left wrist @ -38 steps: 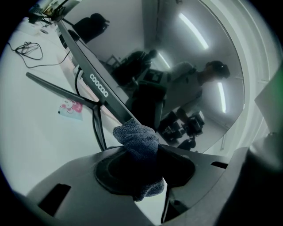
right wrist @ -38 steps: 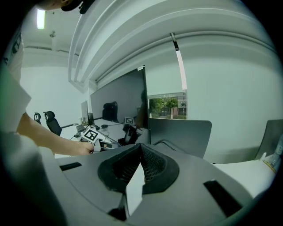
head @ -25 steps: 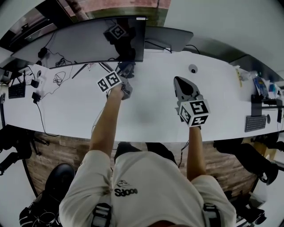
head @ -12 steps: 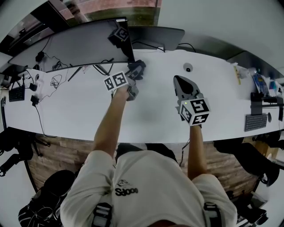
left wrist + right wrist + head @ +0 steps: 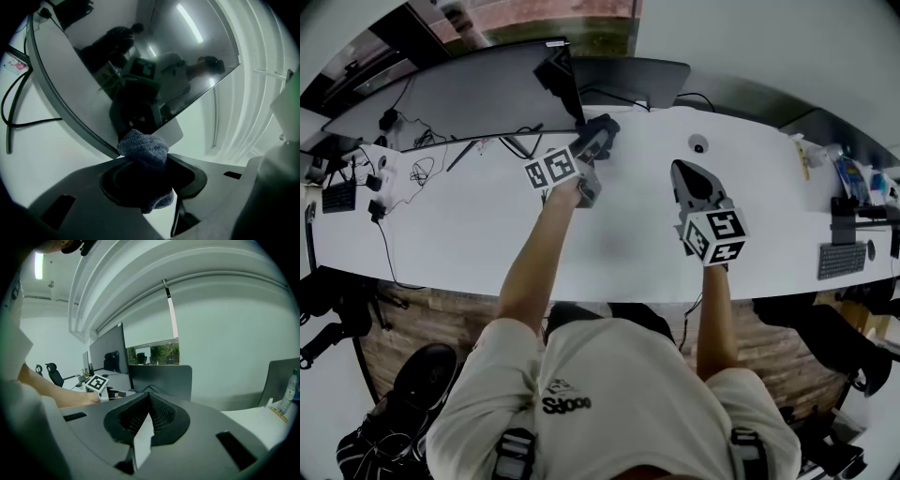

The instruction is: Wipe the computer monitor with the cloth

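A wide curved monitor [image 5: 459, 94] stands at the back left of the white table [image 5: 609, 246]. My left gripper [image 5: 592, 150] is at the monitor's lower right corner, shut on a dark blue-grey cloth [image 5: 600, 133]. In the left gripper view the bunched cloth [image 5: 143, 152] sticks out between the jaws, right at the lower edge of the dark reflecting screen [image 5: 140, 61]. Whether it touches the glass I cannot tell. My right gripper [image 5: 686, 178] hovers over the table's middle, to the right of the left one, shut on nothing [image 5: 149, 405].
A second dark screen [image 5: 630, 75] stands behind the monitor's right end. Cables and plugs [image 5: 417, 164] lie at the left under the monitor, and a small round device [image 5: 700, 143] sits at the back. A keyboard [image 5: 842, 260] and bottles [image 5: 851, 180] are at the far right.
My left gripper has moved right and farther back with the cloth, from under the screen's lower edge to its right corner. The right gripper has hardly moved.
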{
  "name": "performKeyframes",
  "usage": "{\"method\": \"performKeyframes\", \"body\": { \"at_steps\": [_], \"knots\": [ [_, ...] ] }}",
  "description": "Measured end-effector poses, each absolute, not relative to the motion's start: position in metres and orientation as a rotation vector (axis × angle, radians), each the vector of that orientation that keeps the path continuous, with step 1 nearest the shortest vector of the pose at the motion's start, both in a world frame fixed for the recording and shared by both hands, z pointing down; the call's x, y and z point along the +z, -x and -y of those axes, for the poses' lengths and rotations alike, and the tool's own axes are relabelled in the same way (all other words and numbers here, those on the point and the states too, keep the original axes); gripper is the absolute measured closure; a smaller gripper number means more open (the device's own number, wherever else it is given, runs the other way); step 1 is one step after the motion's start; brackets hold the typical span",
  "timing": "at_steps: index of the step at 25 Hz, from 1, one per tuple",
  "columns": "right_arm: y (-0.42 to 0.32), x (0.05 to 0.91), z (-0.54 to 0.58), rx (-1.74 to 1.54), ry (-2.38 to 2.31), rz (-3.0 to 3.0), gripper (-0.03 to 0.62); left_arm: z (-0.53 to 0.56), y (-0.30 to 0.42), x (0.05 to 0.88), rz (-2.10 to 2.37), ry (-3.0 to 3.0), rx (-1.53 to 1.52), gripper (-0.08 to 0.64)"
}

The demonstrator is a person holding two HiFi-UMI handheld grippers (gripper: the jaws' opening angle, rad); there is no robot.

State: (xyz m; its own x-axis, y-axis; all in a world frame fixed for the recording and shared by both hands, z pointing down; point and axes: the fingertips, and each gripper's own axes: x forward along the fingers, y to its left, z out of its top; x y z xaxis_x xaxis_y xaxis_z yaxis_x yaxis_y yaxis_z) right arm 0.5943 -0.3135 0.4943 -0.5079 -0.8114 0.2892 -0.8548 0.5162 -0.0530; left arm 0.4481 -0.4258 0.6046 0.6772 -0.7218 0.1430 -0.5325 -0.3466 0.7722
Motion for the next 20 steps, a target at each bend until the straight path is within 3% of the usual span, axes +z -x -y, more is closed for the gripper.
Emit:
{"method": "performKeyframes", "body": {
  "at_steps": [20],
  "knots": [
    [-0.582, 0.428, 0.291, 0.172, -1.445, 2.562, 0.598, 0.404, -0.445, 0.433, 1.191, -2.285, -0.363, 0.407]
  ]
}}
